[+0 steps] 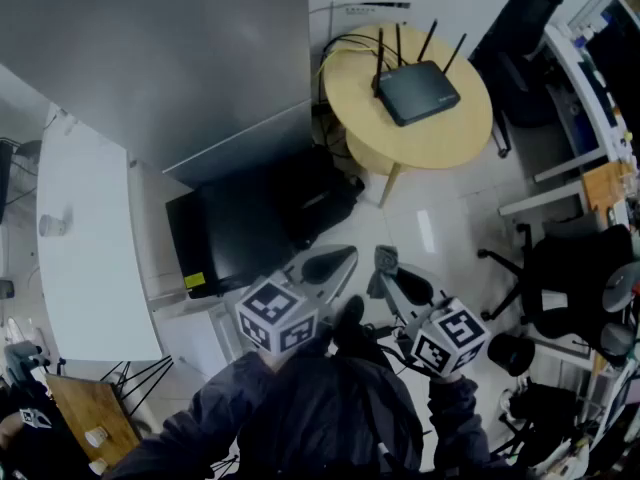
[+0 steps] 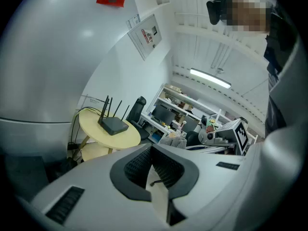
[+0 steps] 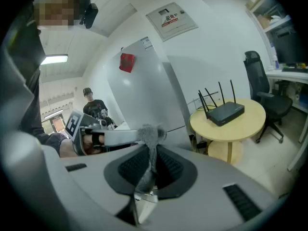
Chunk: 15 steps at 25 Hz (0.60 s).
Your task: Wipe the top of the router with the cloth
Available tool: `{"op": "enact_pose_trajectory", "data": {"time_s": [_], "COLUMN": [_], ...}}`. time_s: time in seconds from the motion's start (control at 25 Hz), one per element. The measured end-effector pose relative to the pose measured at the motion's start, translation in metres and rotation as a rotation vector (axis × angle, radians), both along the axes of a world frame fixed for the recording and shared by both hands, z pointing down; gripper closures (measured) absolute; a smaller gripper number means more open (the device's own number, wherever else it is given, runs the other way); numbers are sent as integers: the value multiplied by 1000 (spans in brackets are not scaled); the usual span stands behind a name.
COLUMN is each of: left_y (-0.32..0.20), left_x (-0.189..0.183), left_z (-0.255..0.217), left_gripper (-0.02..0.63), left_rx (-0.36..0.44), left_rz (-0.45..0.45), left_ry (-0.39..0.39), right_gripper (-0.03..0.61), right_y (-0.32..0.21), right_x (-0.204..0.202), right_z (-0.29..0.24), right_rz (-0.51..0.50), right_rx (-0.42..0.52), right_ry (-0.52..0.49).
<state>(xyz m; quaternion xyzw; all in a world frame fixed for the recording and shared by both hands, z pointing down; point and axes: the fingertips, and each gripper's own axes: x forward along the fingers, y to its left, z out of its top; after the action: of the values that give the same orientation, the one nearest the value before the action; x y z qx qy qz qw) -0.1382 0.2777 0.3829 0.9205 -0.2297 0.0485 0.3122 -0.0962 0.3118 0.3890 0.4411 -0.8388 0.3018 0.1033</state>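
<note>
A black router (image 1: 418,90) with several upright antennas lies on a round yellow table (image 1: 445,140), far ahead of both grippers. It also shows small as the router (image 2: 114,124) in the left gripper view and as the router (image 3: 226,113) in the right one. My right gripper (image 3: 150,147) is shut on a grey cloth (image 3: 149,160), whose bunched end sticks out past the jaws. The left gripper (image 2: 150,150) is shut with nothing in it. In the head view the left gripper (image 1: 340,258) and right gripper (image 1: 386,260) are held side by side, close to my body.
A black office chair (image 1: 520,18) stands behind the round table, and another chair (image 1: 570,288) is at the right by a desk (image 1: 590,88). A black cabinet (image 1: 260,218) and a white table (image 1: 85,248) are to the left. Cables (image 1: 335,48) hang off the table's far left. A person (image 3: 94,107) stands in the background.
</note>
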Motion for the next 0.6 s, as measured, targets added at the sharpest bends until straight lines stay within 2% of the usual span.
{"op": "enact_pose_trajectory", "data": {"time_s": [0.28,0.6], "left_y": [-24,-68], "left_x": [16,55], "left_z": [2,13], "left_gripper": [621,621], "left_rx": [-1,-9], "left_rz": [19,25], "left_ry": [-1,-20], "right_gripper": [511,511], "right_y": [-23,-71], "right_x": [15,54], "right_z": [1,9], "right_rz": [20,35], "right_rx": [-1,0], "right_ry": [-8,-29]}}
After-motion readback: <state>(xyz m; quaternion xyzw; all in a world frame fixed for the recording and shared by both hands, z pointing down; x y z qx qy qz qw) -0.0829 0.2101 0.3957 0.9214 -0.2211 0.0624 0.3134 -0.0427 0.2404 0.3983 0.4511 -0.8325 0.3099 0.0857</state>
